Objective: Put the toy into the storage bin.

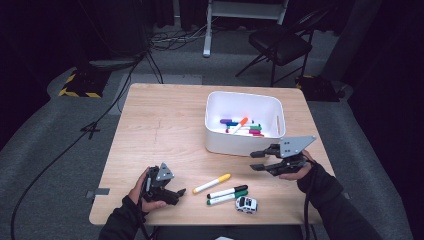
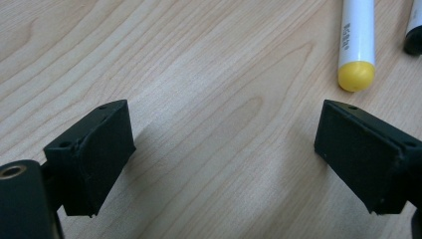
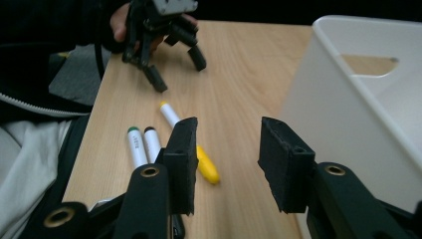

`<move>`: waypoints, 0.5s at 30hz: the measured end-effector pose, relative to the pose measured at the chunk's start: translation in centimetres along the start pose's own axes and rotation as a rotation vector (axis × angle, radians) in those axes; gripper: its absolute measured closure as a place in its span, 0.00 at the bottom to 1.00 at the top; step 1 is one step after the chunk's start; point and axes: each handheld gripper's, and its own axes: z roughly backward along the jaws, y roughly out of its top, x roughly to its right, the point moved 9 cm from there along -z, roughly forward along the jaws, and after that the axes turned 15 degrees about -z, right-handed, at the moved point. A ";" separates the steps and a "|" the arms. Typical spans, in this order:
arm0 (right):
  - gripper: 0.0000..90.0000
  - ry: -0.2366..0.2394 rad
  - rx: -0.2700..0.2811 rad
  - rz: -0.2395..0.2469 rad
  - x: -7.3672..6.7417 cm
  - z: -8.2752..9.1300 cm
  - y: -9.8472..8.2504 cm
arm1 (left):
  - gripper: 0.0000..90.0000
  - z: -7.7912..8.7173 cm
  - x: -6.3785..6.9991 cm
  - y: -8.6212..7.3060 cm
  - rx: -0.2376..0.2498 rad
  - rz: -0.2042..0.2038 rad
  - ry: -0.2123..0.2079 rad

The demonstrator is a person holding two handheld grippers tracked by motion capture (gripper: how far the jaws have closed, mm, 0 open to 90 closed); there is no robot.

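The yellow marker (image 1: 212, 183) lies on the table (image 1: 160, 130) just beside our left gripper (image 1: 176, 194), whose jaws gape empty, ready to take it. Our right gripper (image 1: 256, 160), partly open and empty, hovers by the bin (image 1: 215, 142) that holds other markers.

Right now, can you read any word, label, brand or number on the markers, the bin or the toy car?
Yellow-capped marker: a line of small black print runs along its white barrel, too blurred to read.
Black-capped marker and green-capped marker: no print that can be made out.
White bin: no lettering on its walls.
Toy car: too small to tell any marking.
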 end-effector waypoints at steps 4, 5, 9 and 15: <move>0.66 0.026 -0.058 -0.003 -0.2 -2.7 -1.4 | 0.10 0.0 0.0 0.0 0.000 0.000 0.000; 0.64 0.039 -0.064 -0.006 -0.2 -3.5 -1.7 | 0.10 0.0 0.0 0.0 0.000 0.000 0.000; 0.63 0.049 -0.087 -0.022 0.1 -5.7 -2.5 | 0.10 0.0 0.0 0.0 0.001 0.000 -0.001; 0.62 0.085 -0.140 -0.020 -0.1 -8.5 -3.5 | 0.10 0.0 0.0 0.0 0.001 0.001 0.001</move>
